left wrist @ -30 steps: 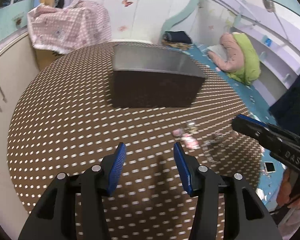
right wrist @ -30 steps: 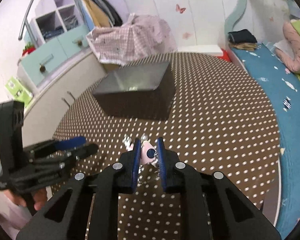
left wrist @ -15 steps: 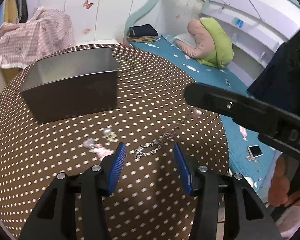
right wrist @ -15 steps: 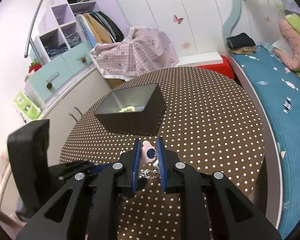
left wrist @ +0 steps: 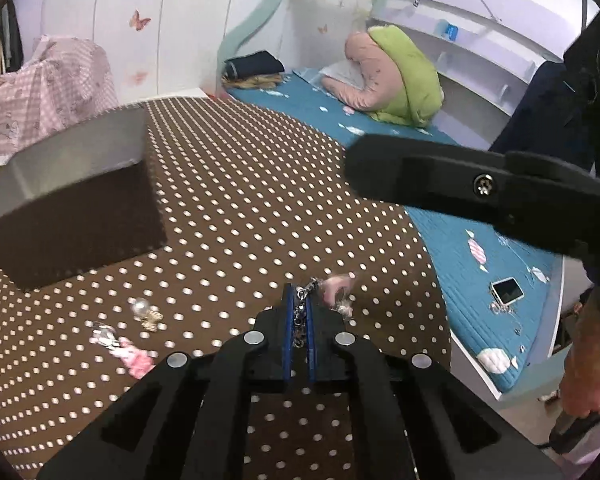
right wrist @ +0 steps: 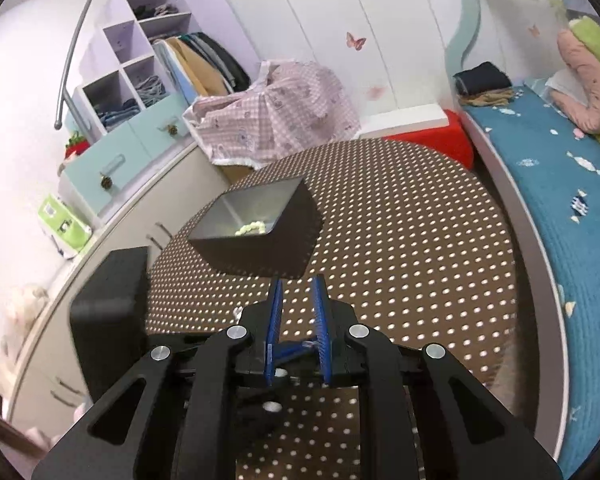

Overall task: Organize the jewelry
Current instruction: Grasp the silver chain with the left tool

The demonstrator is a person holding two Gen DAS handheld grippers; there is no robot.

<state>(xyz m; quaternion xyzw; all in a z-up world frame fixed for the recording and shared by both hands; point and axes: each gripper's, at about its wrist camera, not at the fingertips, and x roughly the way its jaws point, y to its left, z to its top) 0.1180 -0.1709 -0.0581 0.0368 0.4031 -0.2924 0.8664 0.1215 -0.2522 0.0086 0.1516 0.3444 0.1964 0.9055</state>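
Observation:
My left gripper (left wrist: 299, 292) is shut on a silver chain with a pink charm (left wrist: 335, 285), held just above the brown dotted table (left wrist: 260, 184). A pearl earring (left wrist: 143, 309) and a pink hair clip (left wrist: 134, 358) lie on the table to its left. The dark open box (left wrist: 72, 196) stands at the far left; in the right wrist view the box (right wrist: 260, 236) holds a pale bead piece (right wrist: 251, 227). My right gripper (right wrist: 298, 284) is open and empty, raised above the table. Its arm crosses the left wrist view (left wrist: 480, 188).
A blue bed (right wrist: 560, 184) borders the table's right side, with a phone (left wrist: 507, 290) on it. A pink checked cloth (right wrist: 276, 116) and a cabinet (right wrist: 112, 168) lie behind the table. The left gripper's body (right wrist: 108, 316) sits low at left.
My left gripper has shut on the chain, which the right gripper held before. My right gripper has opened, let go and risen higher above the table.

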